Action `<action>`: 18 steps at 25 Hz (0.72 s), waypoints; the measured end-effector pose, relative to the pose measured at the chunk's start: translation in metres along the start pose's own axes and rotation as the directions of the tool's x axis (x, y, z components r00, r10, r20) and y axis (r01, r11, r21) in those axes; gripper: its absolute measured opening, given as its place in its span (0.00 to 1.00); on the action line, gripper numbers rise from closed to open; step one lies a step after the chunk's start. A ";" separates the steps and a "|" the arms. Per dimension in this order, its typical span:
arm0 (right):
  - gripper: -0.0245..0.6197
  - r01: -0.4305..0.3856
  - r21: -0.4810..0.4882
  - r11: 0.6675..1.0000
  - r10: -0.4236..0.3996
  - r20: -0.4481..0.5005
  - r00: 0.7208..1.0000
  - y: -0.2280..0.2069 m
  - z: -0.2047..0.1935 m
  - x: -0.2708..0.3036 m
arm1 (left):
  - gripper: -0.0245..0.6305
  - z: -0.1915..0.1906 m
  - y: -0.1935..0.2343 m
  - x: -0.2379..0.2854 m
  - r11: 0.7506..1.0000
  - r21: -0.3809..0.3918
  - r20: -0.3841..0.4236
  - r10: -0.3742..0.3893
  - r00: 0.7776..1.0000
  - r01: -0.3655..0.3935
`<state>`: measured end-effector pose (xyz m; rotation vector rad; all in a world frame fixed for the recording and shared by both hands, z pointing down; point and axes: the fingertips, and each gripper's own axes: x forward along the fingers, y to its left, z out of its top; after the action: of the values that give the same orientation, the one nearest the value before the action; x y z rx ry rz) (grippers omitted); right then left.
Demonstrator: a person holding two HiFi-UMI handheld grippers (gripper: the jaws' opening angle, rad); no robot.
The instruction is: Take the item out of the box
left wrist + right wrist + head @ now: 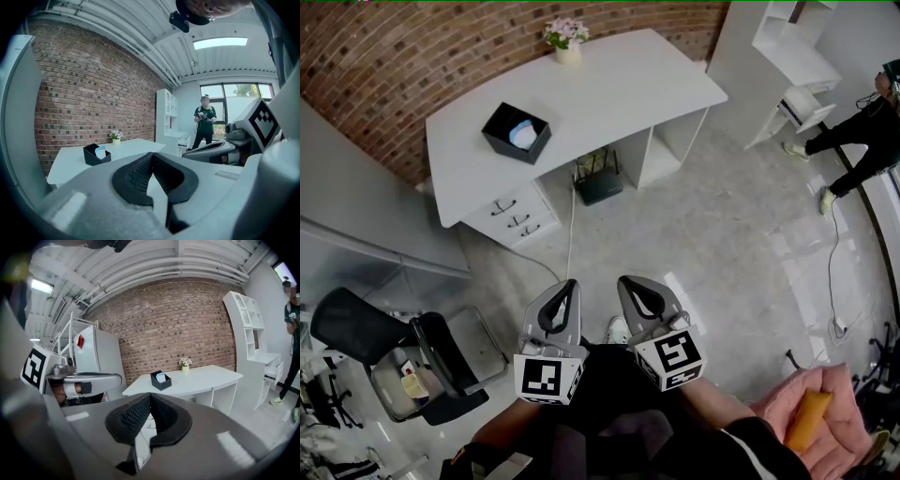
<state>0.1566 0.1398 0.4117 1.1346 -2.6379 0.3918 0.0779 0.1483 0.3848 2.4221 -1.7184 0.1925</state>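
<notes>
A black open-topped box stands on the white desk across the room, with a pale blue and white item sticking up inside it. My left gripper and right gripper are side by side close to my body, far short of the desk. Both are shut with nothing between the pads. The left gripper view has the box and its item beyond the left gripper. From the right gripper view the box sits above the right gripper.
A small flower pot stands at the desk's back edge, drawers and a black device under it. A black office chair is at lower left. A white shelf unit and a person stand at right, a pink cushion at lower right.
</notes>
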 end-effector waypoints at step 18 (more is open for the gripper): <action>0.04 0.025 0.017 1.000 -0.024 -0.034 0.999 -0.001 0.010 0.071 | 0.04 -0.002 0.064 0.040 0.999 -0.040 -0.024 -0.027 0.999 0.026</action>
<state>0.1091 0.0883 0.4256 1.1541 -2.5940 0.4263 0.0303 0.0910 0.3986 2.4033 -1.6625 0.1828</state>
